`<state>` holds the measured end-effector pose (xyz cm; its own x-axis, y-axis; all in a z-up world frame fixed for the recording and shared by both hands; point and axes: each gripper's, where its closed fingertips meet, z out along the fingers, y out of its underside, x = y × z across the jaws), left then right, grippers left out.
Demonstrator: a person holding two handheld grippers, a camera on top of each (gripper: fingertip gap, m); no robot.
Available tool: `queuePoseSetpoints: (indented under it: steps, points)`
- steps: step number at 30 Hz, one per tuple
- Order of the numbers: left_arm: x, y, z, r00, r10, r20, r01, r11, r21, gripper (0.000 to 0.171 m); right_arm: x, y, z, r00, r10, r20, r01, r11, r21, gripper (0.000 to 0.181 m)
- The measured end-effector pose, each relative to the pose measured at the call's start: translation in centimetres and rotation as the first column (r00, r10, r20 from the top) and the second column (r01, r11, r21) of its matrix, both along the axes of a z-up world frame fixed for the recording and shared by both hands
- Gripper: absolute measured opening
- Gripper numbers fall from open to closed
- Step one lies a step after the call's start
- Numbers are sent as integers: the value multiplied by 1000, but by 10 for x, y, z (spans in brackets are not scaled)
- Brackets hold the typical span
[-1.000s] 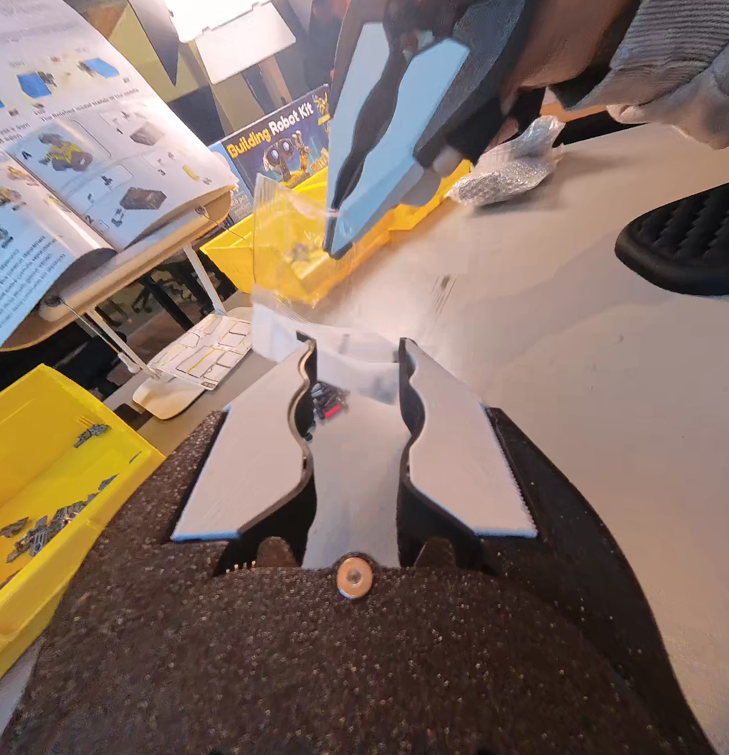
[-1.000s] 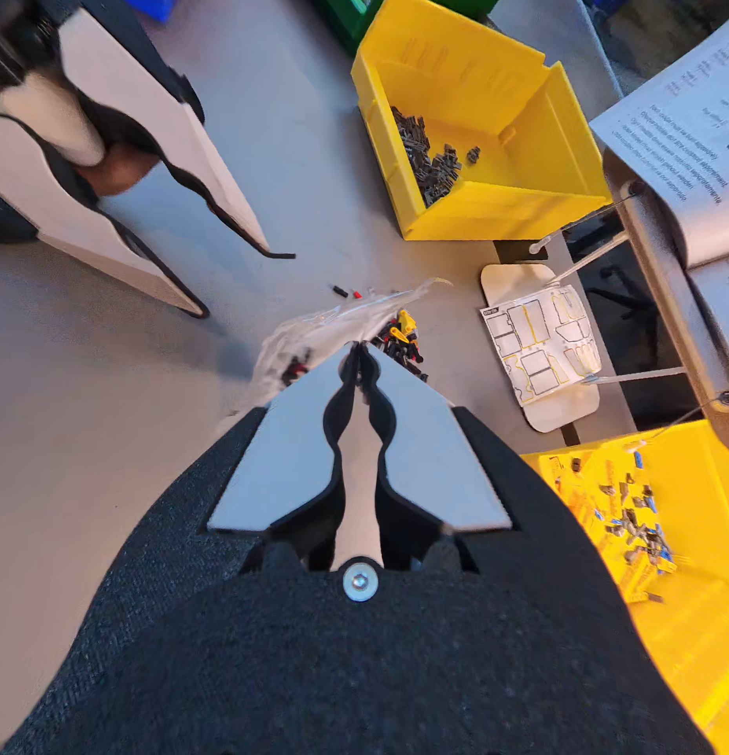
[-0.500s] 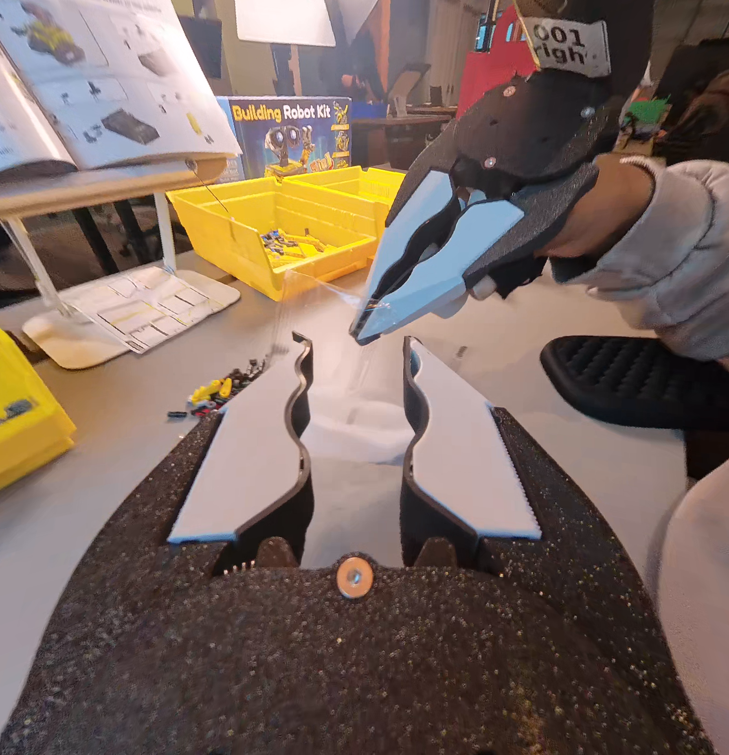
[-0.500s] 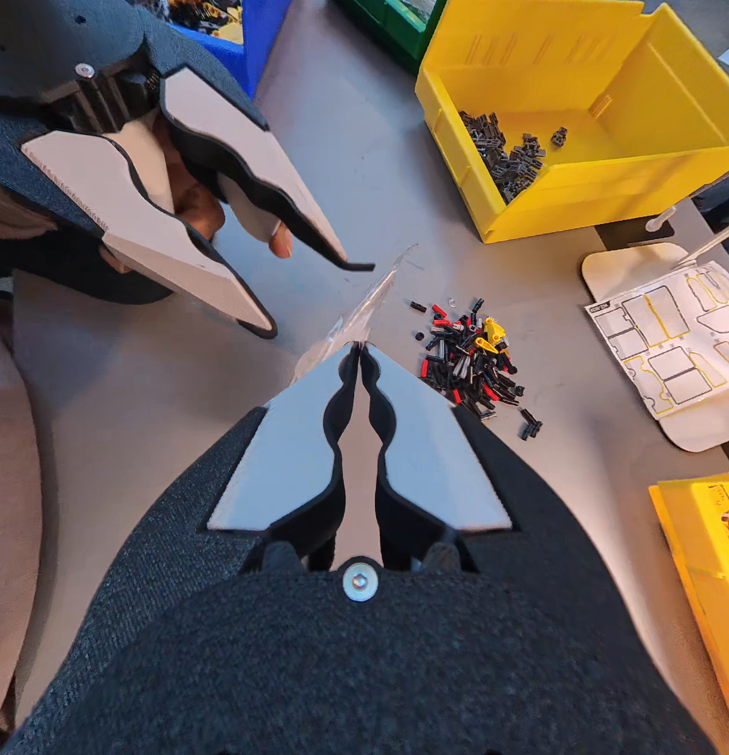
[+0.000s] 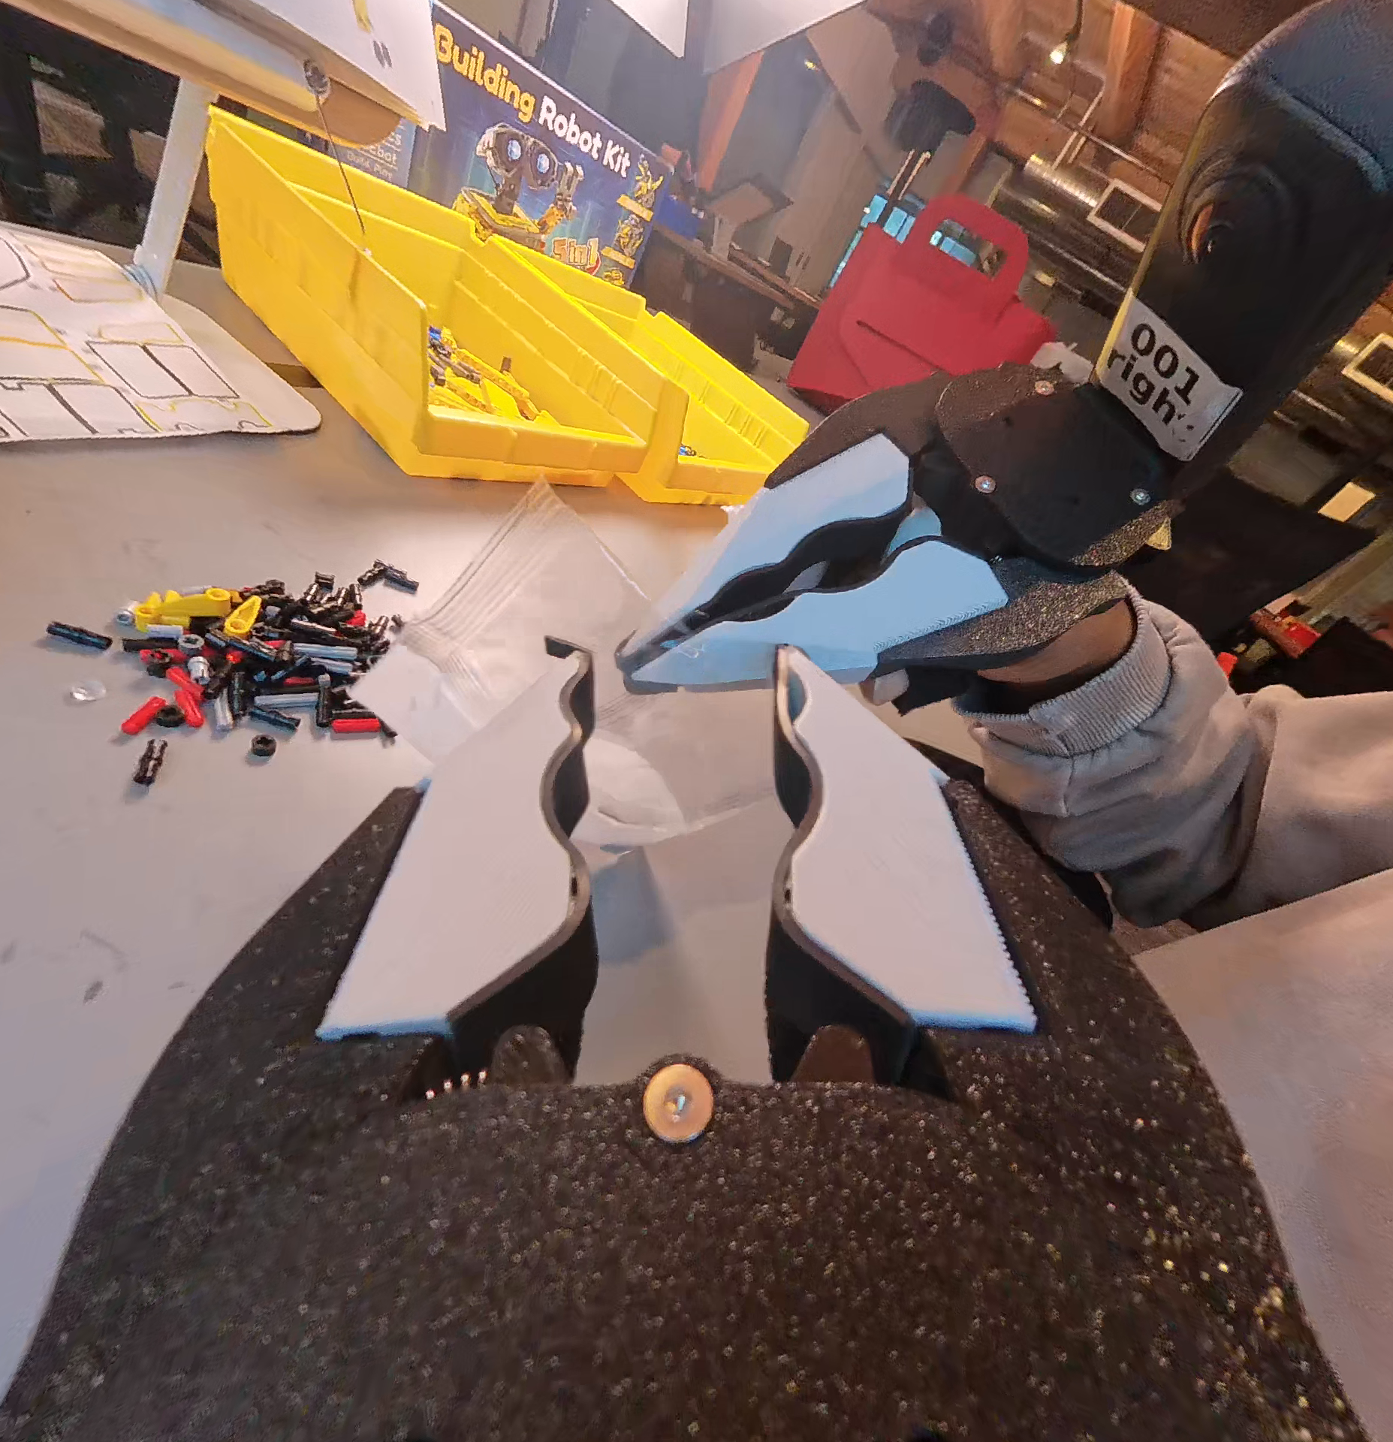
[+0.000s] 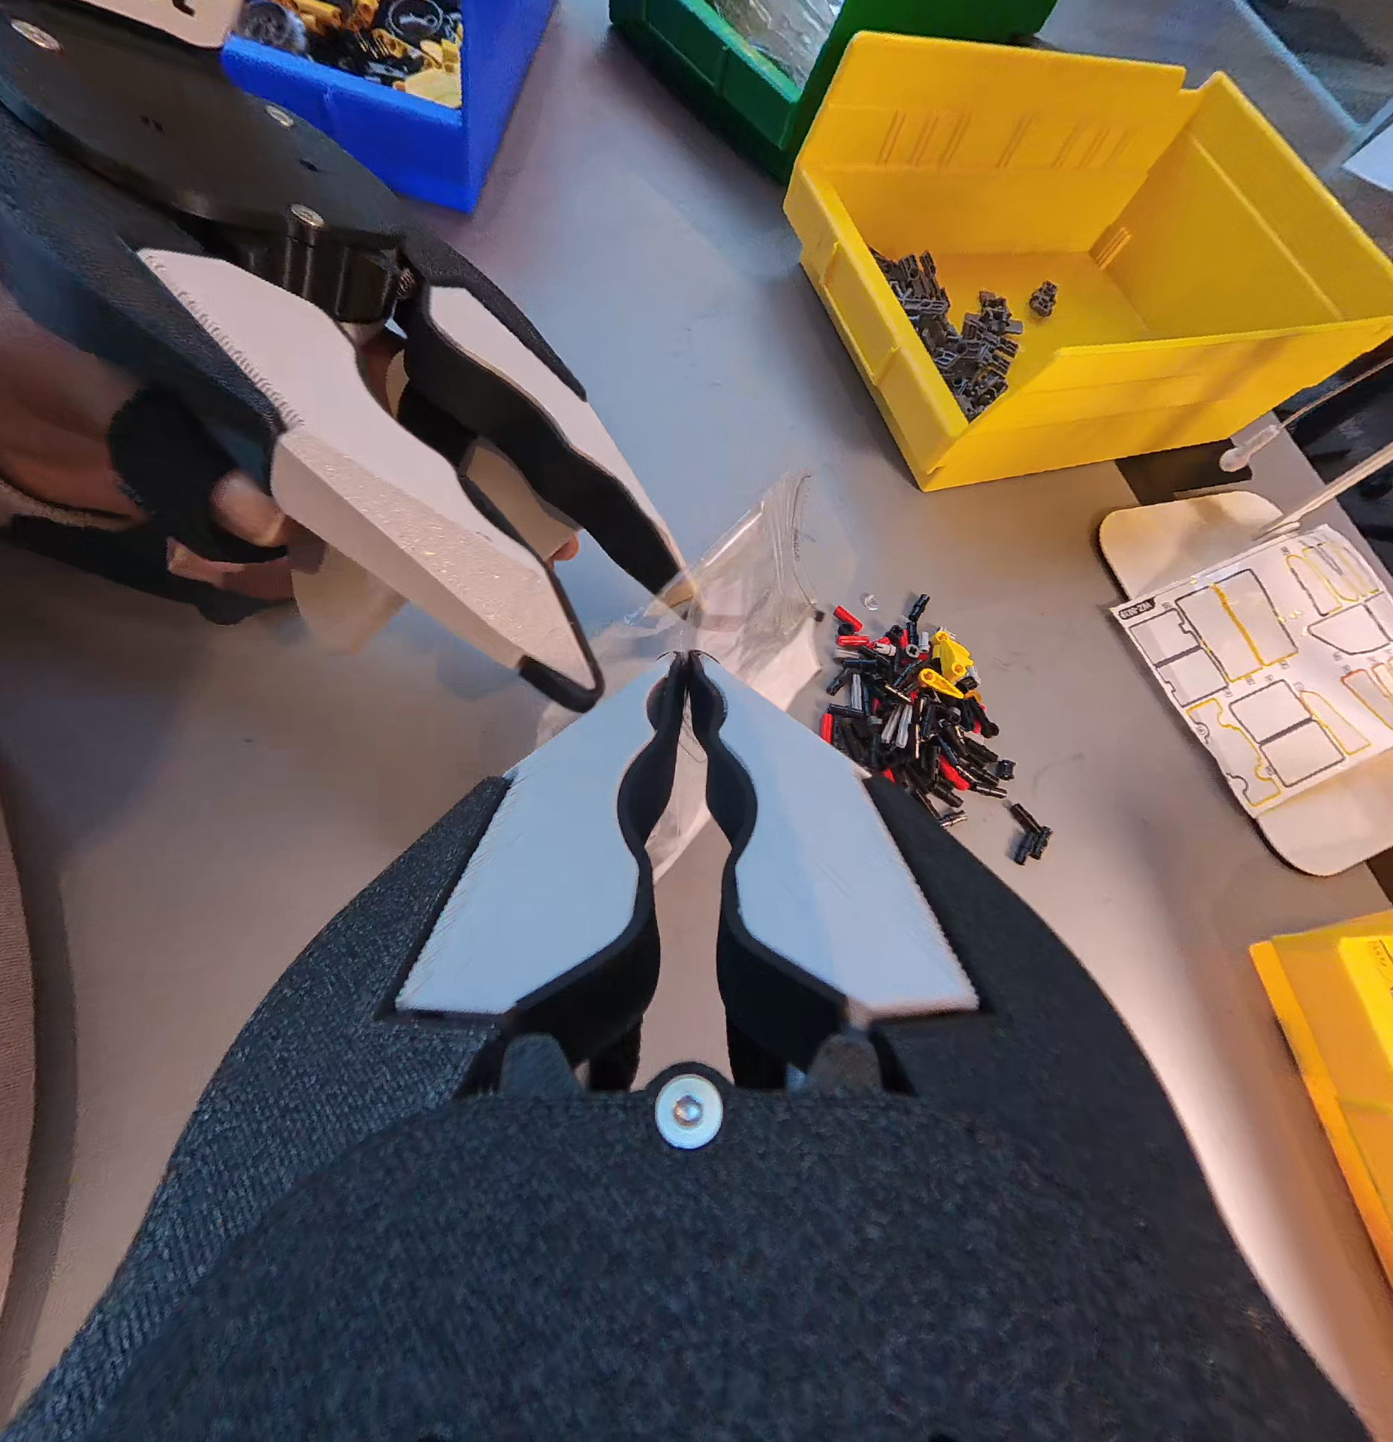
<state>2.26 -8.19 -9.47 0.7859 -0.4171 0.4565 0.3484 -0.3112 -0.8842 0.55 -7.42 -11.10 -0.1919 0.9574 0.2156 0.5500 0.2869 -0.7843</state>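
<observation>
My right gripper is shut on an edge of a clear, empty plastic bag and holds it low over the grey table. In the left wrist view the right gripper comes in from the right with the bag hanging from its tips. My left gripper is open, its fingers on either side of the bag's lower part; it also shows in the right wrist view. A pile of small black, red, grey and yellow parts lies on the table beside the bag, left of my left gripper.
A yellow bin with dark grey parts, a blue bin and a green bin stand at the back. Divided yellow trays, a printed kit box and a sticker sheet on a white stand base are nearby. The grippers are tip to tip, or close to it.
The parts have fallen out of the bag into a pile on the table. My right gripper has brought the empty bag down between my left gripper's open fingers.
</observation>
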Motion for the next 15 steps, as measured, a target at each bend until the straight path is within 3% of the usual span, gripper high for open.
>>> queuePoseSetpoints:
  steps: [5,11,15]
  points:
    - [-13,-4,-11,995,11,-97,-15,999,-39,2,8,7,3,1000,-14,-2,14,1000,-13,0]
    - [-32,-11,-37,948,-7,-317,-39,990,-137,0,28,25,6,998,-51,29,52,998,-21,0]
    - [-28,-12,-46,928,-56,-367,-14,983,-185,0,37,22,-1,996,-42,85,40,999,23,0]
